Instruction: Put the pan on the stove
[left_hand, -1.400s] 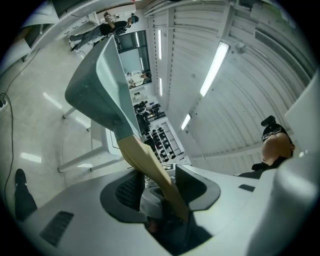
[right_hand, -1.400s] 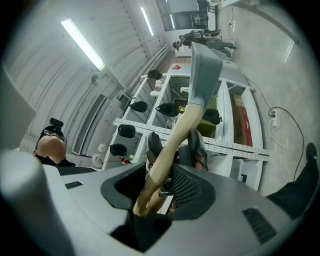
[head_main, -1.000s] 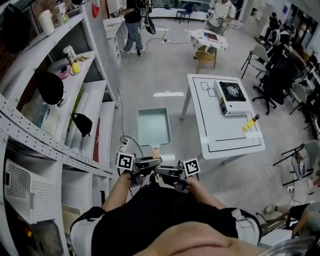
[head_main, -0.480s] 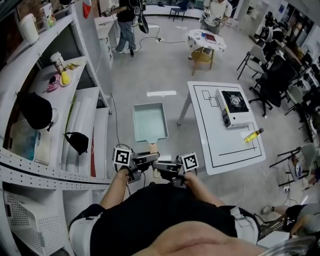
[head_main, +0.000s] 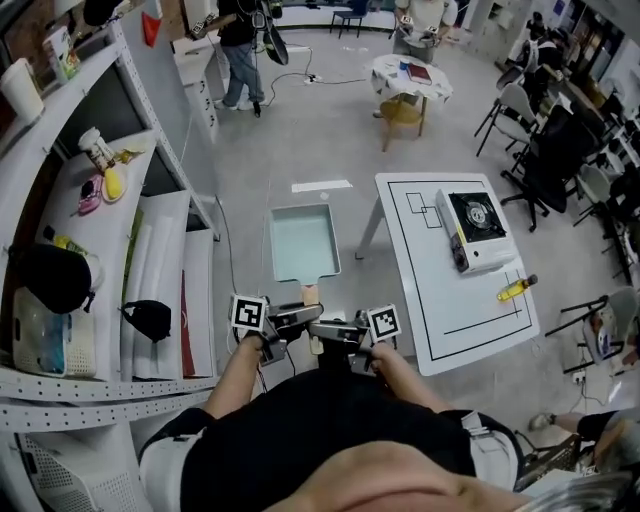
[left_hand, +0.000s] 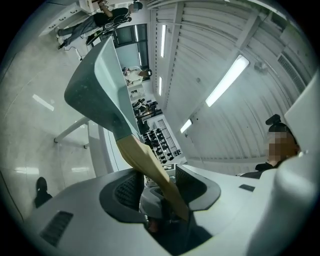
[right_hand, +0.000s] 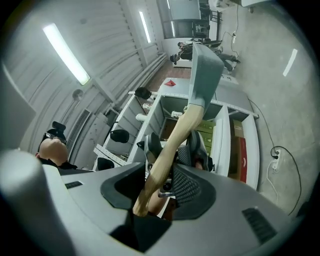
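Pan (head_main: 303, 243) in the head view hangs over the floor, well apart from the stove (head_main: 475, 220) on the table (head_main: 430, 275). Left gripper view: left gripper (left_hand: 157, 185) pinches its wooden handle (left_hand: 142, 160). Right gripper view: right gripper (right_hand: 160, 187) pinches it too.

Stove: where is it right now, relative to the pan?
In the head view the stove sits on the white table, right of the pan, toward the table's far end, with a yellow bottle just nearer.
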